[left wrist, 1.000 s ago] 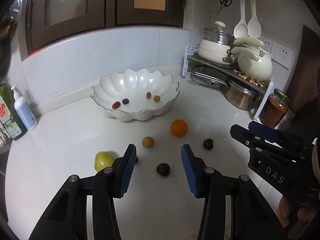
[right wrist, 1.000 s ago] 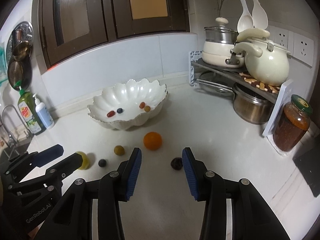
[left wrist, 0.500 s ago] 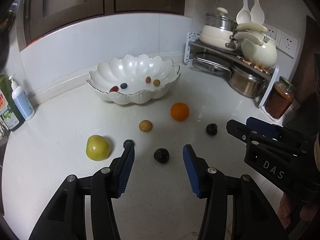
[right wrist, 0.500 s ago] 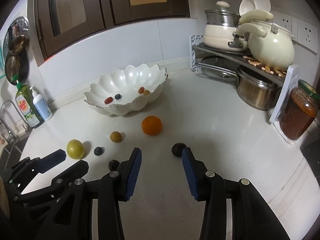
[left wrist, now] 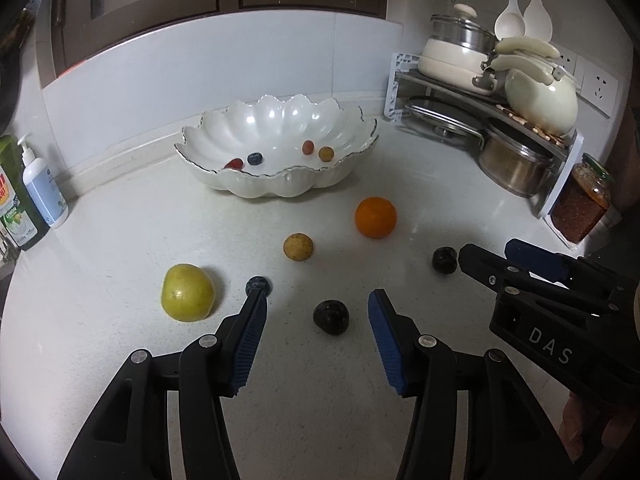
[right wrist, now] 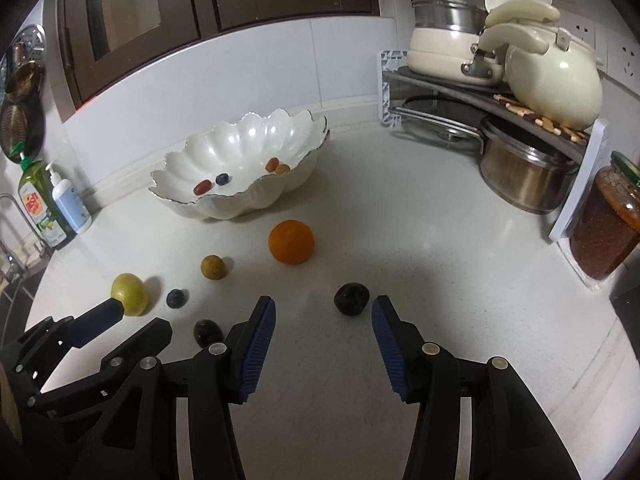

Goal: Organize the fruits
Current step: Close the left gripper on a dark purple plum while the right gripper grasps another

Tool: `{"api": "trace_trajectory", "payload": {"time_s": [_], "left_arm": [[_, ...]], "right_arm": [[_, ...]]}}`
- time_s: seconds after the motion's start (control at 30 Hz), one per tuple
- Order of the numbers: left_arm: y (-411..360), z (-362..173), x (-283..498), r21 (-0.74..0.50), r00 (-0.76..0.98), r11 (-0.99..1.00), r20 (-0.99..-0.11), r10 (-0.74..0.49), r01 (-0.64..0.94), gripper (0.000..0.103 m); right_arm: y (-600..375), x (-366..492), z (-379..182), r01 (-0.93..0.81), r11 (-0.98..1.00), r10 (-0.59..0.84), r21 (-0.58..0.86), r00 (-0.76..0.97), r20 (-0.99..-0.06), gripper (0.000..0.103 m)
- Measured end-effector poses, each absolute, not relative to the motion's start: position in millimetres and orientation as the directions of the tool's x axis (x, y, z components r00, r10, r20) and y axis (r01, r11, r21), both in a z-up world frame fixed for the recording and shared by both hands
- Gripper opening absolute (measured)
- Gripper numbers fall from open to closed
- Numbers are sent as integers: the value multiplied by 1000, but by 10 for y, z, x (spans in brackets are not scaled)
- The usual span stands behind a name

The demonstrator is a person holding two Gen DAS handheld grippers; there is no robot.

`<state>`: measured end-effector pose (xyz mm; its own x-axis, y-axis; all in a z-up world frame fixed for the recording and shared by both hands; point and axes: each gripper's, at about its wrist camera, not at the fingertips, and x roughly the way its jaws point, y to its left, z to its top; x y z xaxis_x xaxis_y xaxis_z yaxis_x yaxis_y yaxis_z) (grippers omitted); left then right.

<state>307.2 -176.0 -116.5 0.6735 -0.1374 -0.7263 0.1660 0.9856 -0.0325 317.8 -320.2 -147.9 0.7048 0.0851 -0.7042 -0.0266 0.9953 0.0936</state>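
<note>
Both grippers have dropped closer to the white stone tabletop [left wrist: 120,240] over the last second. The left gripper [left wrist: 316,312] hangs with jaws wide around a dark, nearly round plum [left wrist: 331,317], which shows no clear long axis. The right gripper [right wrist: 323,316] is equally wide, a second dark plum [right wrist: 351,298] just inside its right fingertip. Beyond lie a round orange [left wrist: 375,217], a yellow-green apple [left wrist: 188,298] and the white scalloped ceramic bowl [left wrist: 260,184] holding four small fruits.
</note>
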Motion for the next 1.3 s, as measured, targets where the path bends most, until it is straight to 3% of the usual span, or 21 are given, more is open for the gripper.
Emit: {"api": "trace_trajectory", "payload": {"time_s": [1.0, 1.3], "left_arm": [[-1900, -1735, 3424, -55, 575, 990, -809, -121, 131, 52], [-1877, -1773, 3466, -77, 560, 985, -815, -150, 153, 33]], "right_arm": [[-3292, 3646, -2009, 22, 996, 53, 88, 647, -760, 51], [-3292, 3734, -2071, 23, 996, 56, 91, 636, -770, 51]]}}
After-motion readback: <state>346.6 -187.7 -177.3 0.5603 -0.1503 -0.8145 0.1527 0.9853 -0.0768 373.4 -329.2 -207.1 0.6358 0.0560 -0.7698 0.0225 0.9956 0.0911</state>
